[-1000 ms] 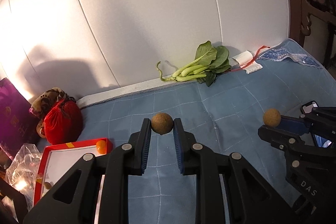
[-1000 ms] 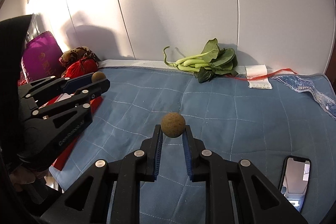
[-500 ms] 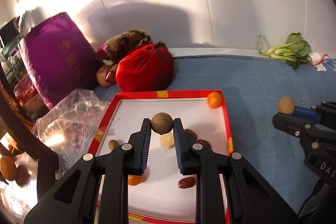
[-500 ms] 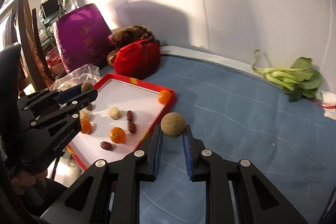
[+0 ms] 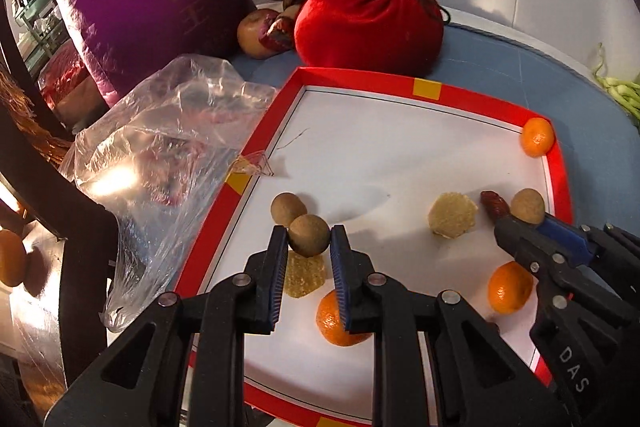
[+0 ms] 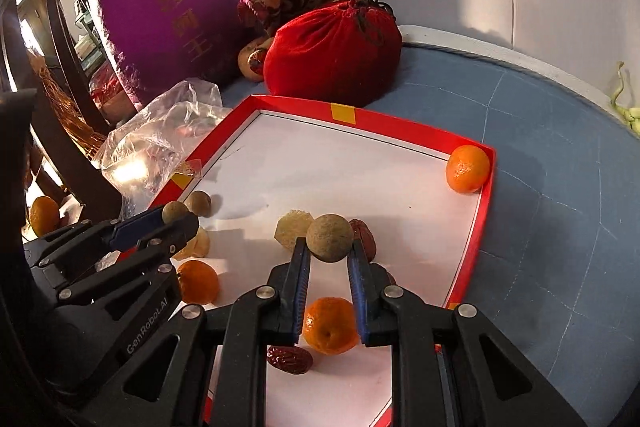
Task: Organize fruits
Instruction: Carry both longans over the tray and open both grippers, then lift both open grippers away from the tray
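Left gripper (image 5: 309,241): jaws clamped on a brown longan (image 5: 309,241). Right gripper (image 6: 329,243): jaws clamped on a second longan (image 6: 329,237). Both are above the red-rimmed tray (image 5: 424,91), apparently clear of it.

four oranges (image 6: 468,169), three brown fruits (image 5: 286,209), two pale fruits (image 5: 452,215), two dates (image 6: 290,359), one tray (image 5: 460,95)

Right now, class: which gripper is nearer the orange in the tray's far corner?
Right. The right gripper is closer to the orange; the left gripper is across the tray.
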`<state>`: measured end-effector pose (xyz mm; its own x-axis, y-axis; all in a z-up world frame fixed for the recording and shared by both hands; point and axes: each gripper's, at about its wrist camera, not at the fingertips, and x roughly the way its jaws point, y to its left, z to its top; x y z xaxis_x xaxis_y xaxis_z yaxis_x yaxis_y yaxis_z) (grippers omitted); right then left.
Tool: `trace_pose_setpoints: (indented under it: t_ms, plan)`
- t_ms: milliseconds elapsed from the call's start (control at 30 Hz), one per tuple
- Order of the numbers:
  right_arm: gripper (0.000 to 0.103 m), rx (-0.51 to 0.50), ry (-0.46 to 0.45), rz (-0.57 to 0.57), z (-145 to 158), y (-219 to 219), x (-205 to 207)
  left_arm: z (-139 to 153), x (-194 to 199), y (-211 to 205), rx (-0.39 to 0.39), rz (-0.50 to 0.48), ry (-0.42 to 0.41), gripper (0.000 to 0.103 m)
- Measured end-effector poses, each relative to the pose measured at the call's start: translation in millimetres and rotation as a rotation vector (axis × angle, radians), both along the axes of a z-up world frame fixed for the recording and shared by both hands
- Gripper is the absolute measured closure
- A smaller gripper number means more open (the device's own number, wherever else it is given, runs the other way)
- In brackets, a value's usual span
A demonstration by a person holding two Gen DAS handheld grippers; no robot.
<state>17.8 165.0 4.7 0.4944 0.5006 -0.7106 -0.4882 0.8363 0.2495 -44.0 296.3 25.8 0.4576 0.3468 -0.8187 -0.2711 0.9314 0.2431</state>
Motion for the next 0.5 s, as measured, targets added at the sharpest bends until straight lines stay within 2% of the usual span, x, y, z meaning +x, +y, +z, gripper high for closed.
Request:
trace_pose_setpoints:
  t_ms: [67,133,200,267,333,400,500]
  plan:
    - [0.083,-0.022,0.004,-0.006,-2,1,0,-4,4,7,0.002,0.029,0.004,0.083]
    - [0.080,-0.048,-0.006,-0.002,-4,4,-2,-6,6,10,-0.011,0.052,0.014,0.078]
    - [0.078,-0.065,-0.006,0.011,-1,4,-7,-3,6,11,-0.021,0.080,-0.005,0.061]
    - [0.069,-0.051,-0.019,0.020,9,-2,-15,6,4,4,0.026,0.089,-0.040,0.056]
    - [0.060,-0.031,-0.059,0.020,27,-19,-27,20,-1,-14,0.106,0.071,-0.104,0.052]
    - [0.059,-0.046,-0.119,-0.013,48,-48,-39,34,-7,-37,0.094,0.034,-0.166,0.035]
    - [0.046,-0.099,-0.194,-0.086,69,-108,-55,51,-15,-84,0.046,-0.062,-0.247,0.022]
